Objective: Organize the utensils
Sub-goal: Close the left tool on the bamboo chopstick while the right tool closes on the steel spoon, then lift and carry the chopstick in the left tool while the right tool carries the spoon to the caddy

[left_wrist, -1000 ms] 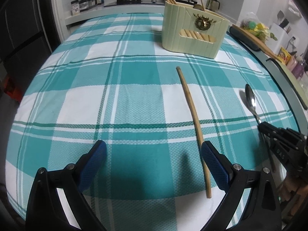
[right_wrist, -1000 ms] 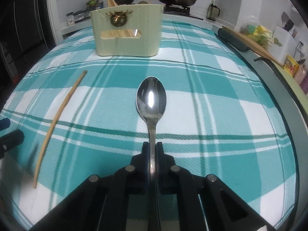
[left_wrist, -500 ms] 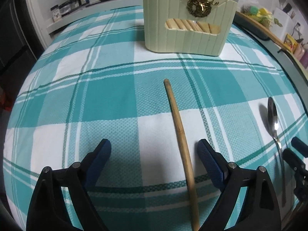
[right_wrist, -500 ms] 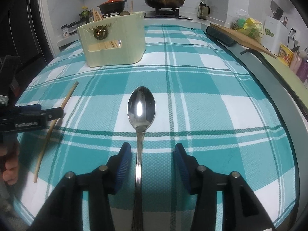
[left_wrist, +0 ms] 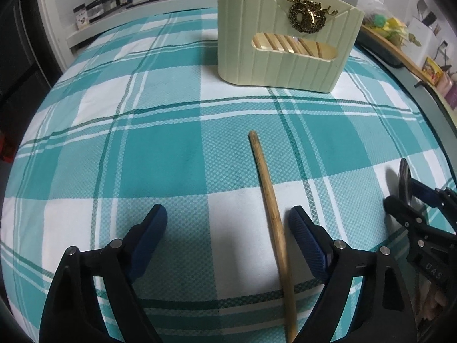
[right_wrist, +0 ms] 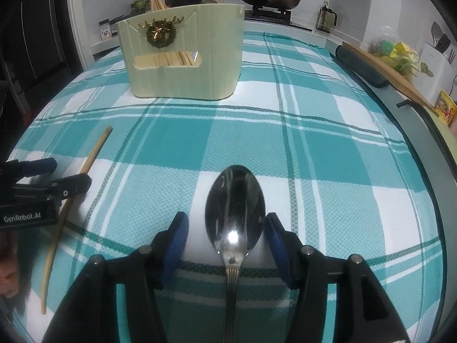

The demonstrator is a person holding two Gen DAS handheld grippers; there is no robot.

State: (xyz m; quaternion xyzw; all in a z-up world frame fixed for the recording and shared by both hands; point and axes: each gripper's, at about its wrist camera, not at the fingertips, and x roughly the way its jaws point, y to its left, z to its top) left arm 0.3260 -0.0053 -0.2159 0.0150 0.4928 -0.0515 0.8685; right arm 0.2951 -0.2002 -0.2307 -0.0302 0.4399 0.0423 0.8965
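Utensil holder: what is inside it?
Through the front window of the utensil holder, several wooden chopsticks lean inside, tips poking above the rim. The walls hide anything else inside.

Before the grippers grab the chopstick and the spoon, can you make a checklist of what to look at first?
1. Left gripper open: ok.
2. Chopstick lies between its fingers: ok, but close to the right finger, not centred.
3. Right gripper open: ok.
4. Spoon between its fingers: ok, though they flank the bowl, not the handle.
5. Holder upright on the tablecloth, top open: ok.
6. Room left inside the holder: cannot tell.
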